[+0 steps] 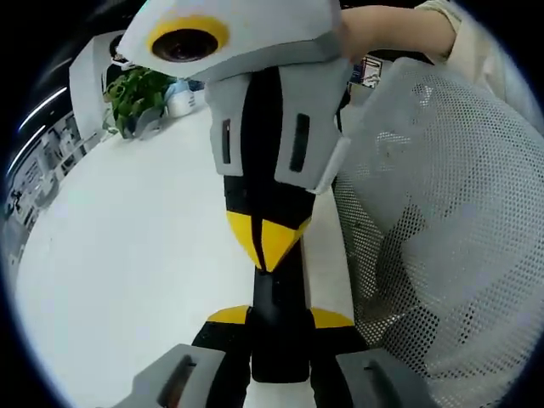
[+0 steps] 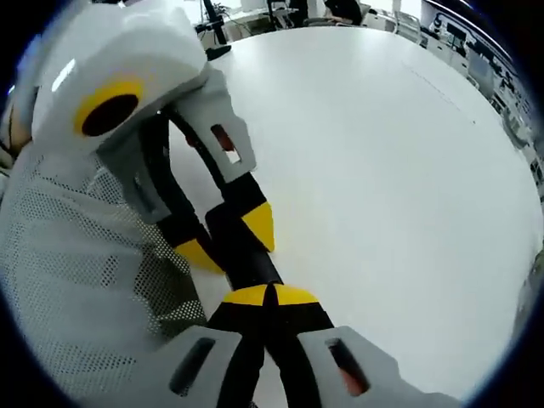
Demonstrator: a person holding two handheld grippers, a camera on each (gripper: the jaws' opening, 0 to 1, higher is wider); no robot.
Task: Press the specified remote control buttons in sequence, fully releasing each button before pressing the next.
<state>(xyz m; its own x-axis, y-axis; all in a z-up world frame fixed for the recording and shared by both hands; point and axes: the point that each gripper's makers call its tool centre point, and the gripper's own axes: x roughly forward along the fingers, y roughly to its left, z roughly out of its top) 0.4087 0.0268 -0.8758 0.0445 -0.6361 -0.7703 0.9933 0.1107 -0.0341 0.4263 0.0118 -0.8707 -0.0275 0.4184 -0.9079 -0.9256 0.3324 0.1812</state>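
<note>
Two grippers meet over one white table [image 2: 382, 170]: left gripper [image 1: 280, 319] clamps one black remote [image 1: 279, 306] by its near end, held above the table edge; right gripper [image 2: 270, 297] has its yellow tips pinched together against that remote [image 2: 242, 246]. One mesh chair [image 1: 442, 221], one plant [image 1: 136, 98].

Table [image 2: 382, 170]: smooth white top, faint sheen. Remote control [image 1: 279, 319]: black plastic, semi-gloss. Left gripper [image 1: 280, 316] and right gripper [image 2: 270, 293]: grey and black matt plastic, jaws tipped in yellow. Chair back [image 1: 442, 221]: white open-weave mesh cloth, rough.
</note>
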